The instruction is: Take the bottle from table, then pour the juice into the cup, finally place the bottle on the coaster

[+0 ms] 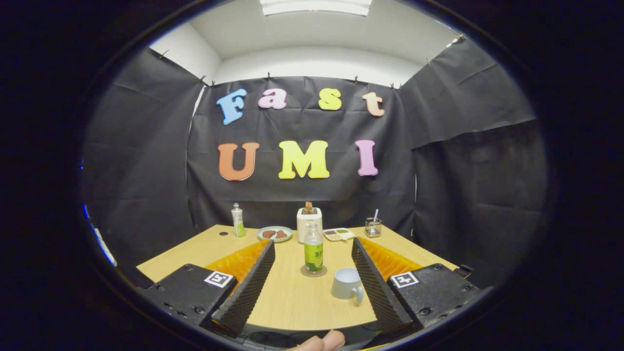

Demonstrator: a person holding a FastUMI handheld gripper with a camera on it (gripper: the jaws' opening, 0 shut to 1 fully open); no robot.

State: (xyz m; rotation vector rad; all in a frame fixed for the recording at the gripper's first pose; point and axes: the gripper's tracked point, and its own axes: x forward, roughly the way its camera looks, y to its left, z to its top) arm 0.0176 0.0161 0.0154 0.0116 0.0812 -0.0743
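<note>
A clear bottle with a green label stands upright on a round coaster in the middle of the wooden table. A pale grey cup with a handle sits just to the right of the coaster, close to the right finger. My gripper is open, its two fingers spread wide on either side of the bottle and cup. Nothing is held between them. The bottle stands between the fingertips, apart from both.
At the table's far edge stand a small white-and-green bottle, a plate with food, a white toaster, a small tray and a glass with a straw. A person's fingertip shows near the table's front edge.
</note>
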